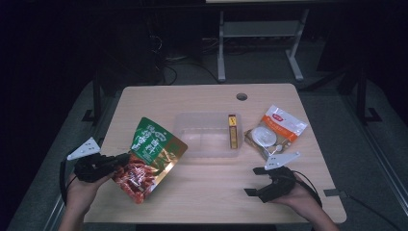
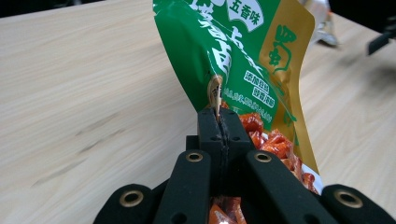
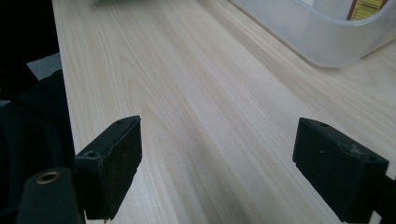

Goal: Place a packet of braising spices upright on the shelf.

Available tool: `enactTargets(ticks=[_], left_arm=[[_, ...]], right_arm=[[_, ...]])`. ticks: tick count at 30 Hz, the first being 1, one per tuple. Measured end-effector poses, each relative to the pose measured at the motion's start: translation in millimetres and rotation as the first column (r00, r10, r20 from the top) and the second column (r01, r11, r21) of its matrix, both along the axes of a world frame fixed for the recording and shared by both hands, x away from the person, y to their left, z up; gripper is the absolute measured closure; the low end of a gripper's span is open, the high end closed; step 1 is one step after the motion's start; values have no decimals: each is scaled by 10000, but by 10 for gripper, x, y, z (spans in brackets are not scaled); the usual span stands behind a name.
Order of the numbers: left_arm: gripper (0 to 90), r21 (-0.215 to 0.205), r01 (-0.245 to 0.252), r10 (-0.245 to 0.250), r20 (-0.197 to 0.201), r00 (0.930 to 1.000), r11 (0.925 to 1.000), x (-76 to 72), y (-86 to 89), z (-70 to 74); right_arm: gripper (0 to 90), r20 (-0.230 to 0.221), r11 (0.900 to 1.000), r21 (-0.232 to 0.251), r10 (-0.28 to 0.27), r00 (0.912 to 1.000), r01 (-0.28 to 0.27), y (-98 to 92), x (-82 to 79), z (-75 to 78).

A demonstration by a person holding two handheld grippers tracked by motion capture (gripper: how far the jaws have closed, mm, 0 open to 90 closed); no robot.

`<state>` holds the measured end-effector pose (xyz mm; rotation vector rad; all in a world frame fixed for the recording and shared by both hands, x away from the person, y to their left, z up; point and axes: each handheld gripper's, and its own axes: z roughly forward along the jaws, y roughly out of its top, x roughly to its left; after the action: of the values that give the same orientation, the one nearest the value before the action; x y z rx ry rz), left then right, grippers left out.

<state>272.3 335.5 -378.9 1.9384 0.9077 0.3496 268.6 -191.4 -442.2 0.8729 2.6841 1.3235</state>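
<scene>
Green snack bag (image 1: 150, 159) is pinched at its edge by the left gripper (image 1: 126, 158), jaws clamped tight on the film, bag held over the table's (image 1: 202, 197) left front, just left of the clear tub (image 1: 208, 135). Looks like the bag is headed for the tub. To do it well: carry it over the near rim with enough height that the hanging red end clears, keep it level so it doesn't swing, let go only once it's inside, beside the yellow box (image 1: 232, 131). Right gripper (image 1: 257, 180) sits low at the front right, jaws apart, nothing between them. Left gripper view shows the bite: pads (image 2: 211, 128) meet right at the bag's side seam, a thin hold. High view adds the layout, plus the orange-white pouch (image 1: 274, 132) right of the tub.
</scene>
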Motion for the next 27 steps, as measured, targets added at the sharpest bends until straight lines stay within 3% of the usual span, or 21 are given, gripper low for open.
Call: enactTargets(ticks=[8, 13, 17, 21, 26, 27], left_arm=[[896, 221, 1093, -1093, -24, 9940, 9938, 60, -410, 5], [896, 279, 1427, -1428, 16, 9898, 9894, 81, -523, 26], [896, 381, 1764, -1767, 55, 9842, 9836, 101, -610, 38], [896, 607, 2215, -2224, 71, 9749, 9733, 151, -751, 43], [896, 875, 2768, -2786, 89, 9604, 9569, 218, -931, 21], [896, 875, 2768, -2786, 89, 9604, 9569, 218, -931, 21]], right_arm=[[222, 152, 9993, 79, -379, 9992, 378, -45, 45, 68], [229, 258, 9988, 189, -448, 9987, 444, -24, 91, 131], [228, 339, 9971, 626, -454, 9984, 432, 10, 171, 213], [226, 465, 9915, 1284, -289, 9985, 227, 42, 275, 364], [225, 564, 9845, 1751, 20, 9984, -119, 113, 360, 505], [227, 627, 9840, 1771, 85, 9980, -195, 133, 376, 518]])
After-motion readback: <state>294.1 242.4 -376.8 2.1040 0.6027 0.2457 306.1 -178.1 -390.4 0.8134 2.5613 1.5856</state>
